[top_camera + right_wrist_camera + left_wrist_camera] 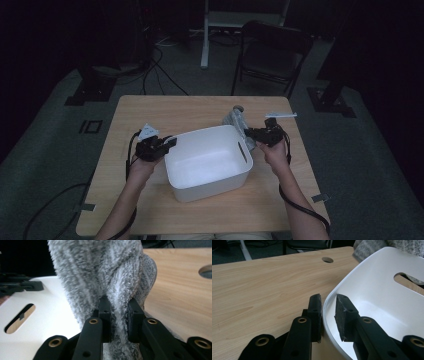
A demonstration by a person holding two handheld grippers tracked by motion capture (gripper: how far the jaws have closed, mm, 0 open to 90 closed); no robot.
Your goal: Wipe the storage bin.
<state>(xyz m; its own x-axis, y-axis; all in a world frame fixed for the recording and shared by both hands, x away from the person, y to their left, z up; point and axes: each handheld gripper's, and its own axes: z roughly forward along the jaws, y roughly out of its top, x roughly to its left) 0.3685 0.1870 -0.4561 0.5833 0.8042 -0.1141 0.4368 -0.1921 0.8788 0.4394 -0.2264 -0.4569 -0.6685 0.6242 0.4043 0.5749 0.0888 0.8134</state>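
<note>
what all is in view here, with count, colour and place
bin: 1, white, middle of the table, slot handle in its right wall
towel: 1, grey fluffy, bunched at the bin's far right corner
table: 1, light wood, round hole near the far edge
folding chair: 1, dark, on the floor beyond the table
cables: several, dark, floor beyond the table
left gripper: 1, black, jaws astride the bin's left rim
right gripper: 1, black, shut on the towel

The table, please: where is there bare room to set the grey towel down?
The white bin is empty inside. Bare wood lies on the table behind the bin and along the near edge. It is crowded by the bin's right handle, where the right gripper holds the grey towel.
</note>
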